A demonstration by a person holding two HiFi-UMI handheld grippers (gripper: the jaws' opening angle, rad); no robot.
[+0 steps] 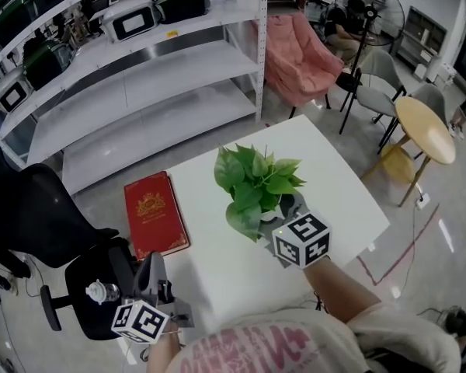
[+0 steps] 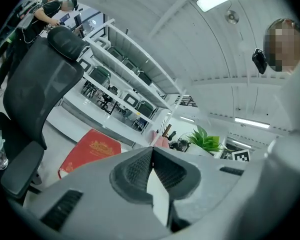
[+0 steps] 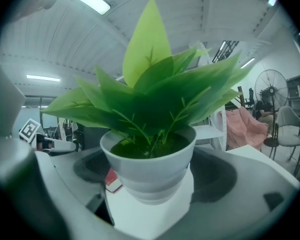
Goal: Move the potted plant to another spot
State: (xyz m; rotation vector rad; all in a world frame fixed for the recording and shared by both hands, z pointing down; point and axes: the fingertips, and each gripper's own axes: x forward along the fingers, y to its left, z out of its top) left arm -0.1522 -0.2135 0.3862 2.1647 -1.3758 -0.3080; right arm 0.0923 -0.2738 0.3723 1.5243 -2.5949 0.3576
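Your right gripper (image 1: 282,221) has its jaws closed on the pot of the potted plant (image 3: 149,170), mid white table (image 1: 334,181). Your left gripper (image 2: 151,149) is empty, jaws together, off the table's near-left corner.

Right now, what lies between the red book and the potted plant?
Nothing: only bare white table separates the red book from the potted plant, as the head view shows.
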